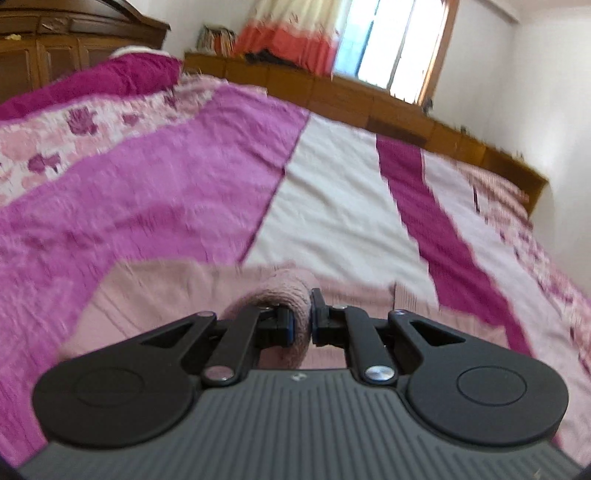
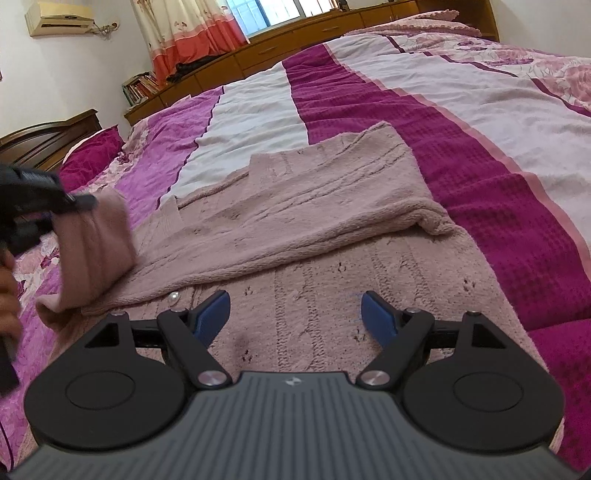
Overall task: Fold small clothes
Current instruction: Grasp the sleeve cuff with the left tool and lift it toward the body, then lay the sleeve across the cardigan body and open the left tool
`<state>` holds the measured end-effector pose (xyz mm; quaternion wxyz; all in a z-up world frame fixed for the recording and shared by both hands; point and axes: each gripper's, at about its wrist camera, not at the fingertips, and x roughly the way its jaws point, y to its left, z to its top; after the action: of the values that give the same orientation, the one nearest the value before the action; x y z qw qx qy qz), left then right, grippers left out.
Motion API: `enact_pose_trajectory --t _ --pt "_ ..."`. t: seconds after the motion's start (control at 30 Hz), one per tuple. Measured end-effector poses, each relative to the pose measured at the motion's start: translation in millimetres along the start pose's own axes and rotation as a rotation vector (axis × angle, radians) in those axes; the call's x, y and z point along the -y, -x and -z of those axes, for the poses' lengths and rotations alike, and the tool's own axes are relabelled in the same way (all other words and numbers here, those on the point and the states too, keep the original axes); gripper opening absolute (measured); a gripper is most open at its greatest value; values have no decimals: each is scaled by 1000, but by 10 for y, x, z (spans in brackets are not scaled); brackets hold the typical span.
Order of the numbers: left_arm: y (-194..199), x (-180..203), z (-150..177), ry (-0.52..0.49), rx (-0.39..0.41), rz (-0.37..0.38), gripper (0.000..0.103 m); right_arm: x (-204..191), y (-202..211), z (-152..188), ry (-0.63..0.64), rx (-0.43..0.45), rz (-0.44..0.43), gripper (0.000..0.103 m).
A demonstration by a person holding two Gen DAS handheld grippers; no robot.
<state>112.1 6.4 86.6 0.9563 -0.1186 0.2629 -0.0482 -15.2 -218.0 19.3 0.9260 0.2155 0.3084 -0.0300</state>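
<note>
A pale pink knitted cardigan (image 2: pixel 314 206) lies on the bed, its right sleeve folded across the body. My left gripper (image 1: pixel 303 321) is shut on the cardigan's other sleeve (image 1: pixel 291 295) and holds it lifted; in the right wrist view it shows at the left (image 2: pixel 70 201) with the sleeve (image 2: pixel 99 251) hanging from it. My right gripper (image 2: pixel 295 314) is open and empty, low over the cardigan's near part, its blue pads (image 2: pixel 212 314) apart.
The bed has a striped magenta, white and pink cover (image 2: pixel 461 155). A magenta pillow (image 1: pixel 122 74) lies at its head. A low wooden cabinet (image 1: pixel 369 99) runs along the far side under a window with a curtain (image 2: pixel 192 33).
</note>
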Motion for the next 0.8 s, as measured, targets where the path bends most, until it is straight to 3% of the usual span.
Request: enact_pose_trajectory --t 0.37,0.43,0.5,0.73,0.8 --pt "-192 147 347 -95 -114 14 13 39 -18 13 -10 1 -10 83" --pt "-204 130 378 -87 -144 26 19 40 -17 13 -9 2 -10 83" --pt "-202 99 400 -69 -166 32 33 40 -17 13 -9 1 -10 83" --pt "-131 42 436 -69 -205 42 42 39 -19 17 -7 1 -10 83" --pt "-90 40 437 -76 -208 45 54 39 -18 17 -7 2 -9 83"
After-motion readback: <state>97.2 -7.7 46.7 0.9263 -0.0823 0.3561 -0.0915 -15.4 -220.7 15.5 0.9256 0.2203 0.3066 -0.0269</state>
